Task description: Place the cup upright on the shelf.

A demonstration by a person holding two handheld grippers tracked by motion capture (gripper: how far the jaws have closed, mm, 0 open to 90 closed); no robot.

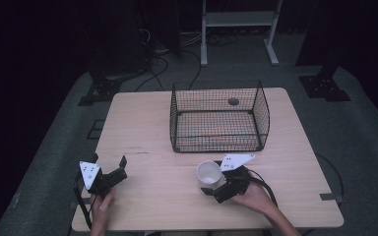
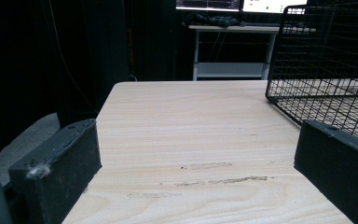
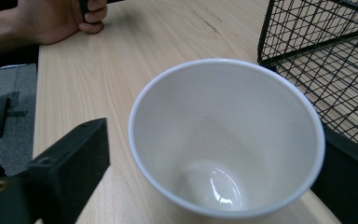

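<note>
A: Where does the white cup [image 1: 208,173] sit?

B: Upright on the wooden desk [image 1: 147,128], just in front of the black wire basket [image 1: 219,116], between the fingers of the right gripper [image 1: 211,183].

A: Do those fingers have hold of it?

B: Hard to say. In the right gripper view the left finger [image 3: 74,161] stands clear of the cup's [image 3: 226,137] wall with desk showing in the gap, while the right finger is mostly hidden behind the rim (contact there cannot be made out). So they are partly open around the cup, not clearly pressing.

A: And the left gripper [image 1: 109,164]?

B: Its fingers [image 2: 63,165] stand wide apart over bare desk with nothing between them, well apart from the cup. The basket's corner [image 2: 326,60] is cut off at the frame's edge.

A: Anything in the basket?

B: A small dark spot shows through the mesh from above; what it is cannot be told.
</note>
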